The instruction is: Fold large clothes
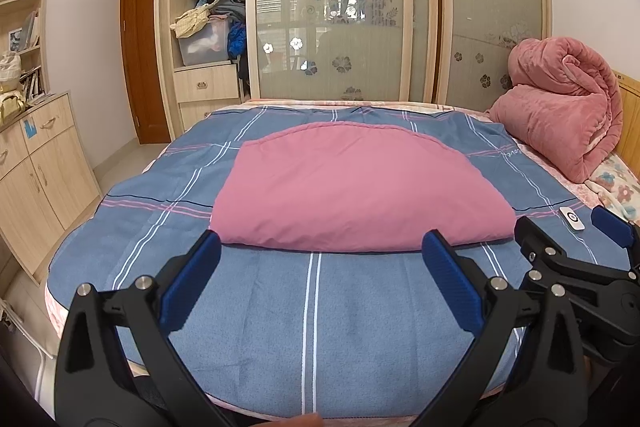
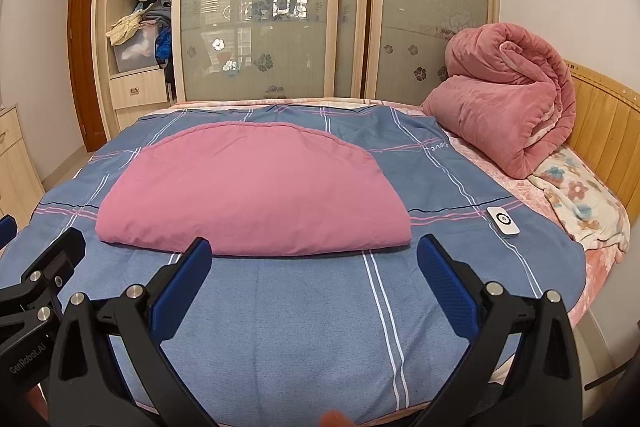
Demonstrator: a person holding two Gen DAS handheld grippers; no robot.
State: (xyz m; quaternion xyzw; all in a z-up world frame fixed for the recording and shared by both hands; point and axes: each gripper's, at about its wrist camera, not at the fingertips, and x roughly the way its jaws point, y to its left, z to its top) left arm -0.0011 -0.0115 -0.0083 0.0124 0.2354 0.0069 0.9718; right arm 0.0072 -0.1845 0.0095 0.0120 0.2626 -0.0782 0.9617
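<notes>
Here we hold both tongs, left (image 1: 320,267) and right (image 2: 314,269), spread apart and empty, near the pink cloth (image 1: 356,187) lying folded mid-bed (image 1: 280,327). Pinching only its top layer could drag the fold open, we judge.

Black left gripper (image 1: 320,247), right gripper (image 2: 314,247), blue jaws, silver screws, perhaps skin

"GenRobot.AI" on left gripper (image 2: 8,227); "love" on blue plaid sheet (image 2: 280,327)
</notes>
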